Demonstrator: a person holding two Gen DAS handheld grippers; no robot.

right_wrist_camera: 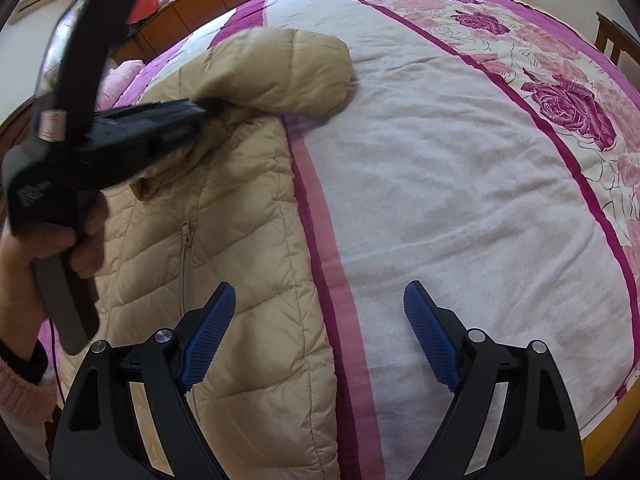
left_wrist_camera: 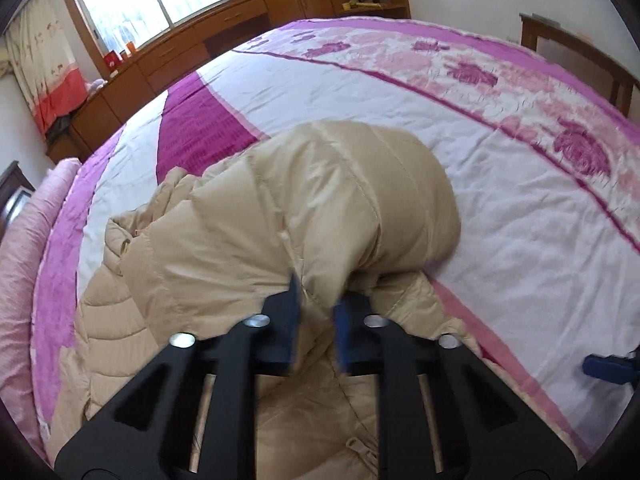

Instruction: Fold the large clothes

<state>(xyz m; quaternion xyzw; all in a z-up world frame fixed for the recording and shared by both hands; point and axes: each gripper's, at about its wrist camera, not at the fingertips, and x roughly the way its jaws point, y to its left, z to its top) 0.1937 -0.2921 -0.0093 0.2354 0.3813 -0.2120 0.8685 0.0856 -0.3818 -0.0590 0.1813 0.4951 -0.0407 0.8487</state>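
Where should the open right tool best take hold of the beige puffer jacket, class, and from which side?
Grip the jacket's straight side edge along the pink stripe. The right tool already straddles that edge, open, so come from above. The edge lies flat and thin; the left tool is pinching the folded sleeve.

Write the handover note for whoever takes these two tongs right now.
Left tongs: shut on the beige down jacket, pinching fabric near where the sleeve meets the body.
Right tongs: open, empty, hovering over the jacket's right edge and the bedspread.
Jacket lies front up on the bed, zipper closed.
Done: nothing clearly folded yet.
Left: probably bring the sleeve across the body, then fold the rest.
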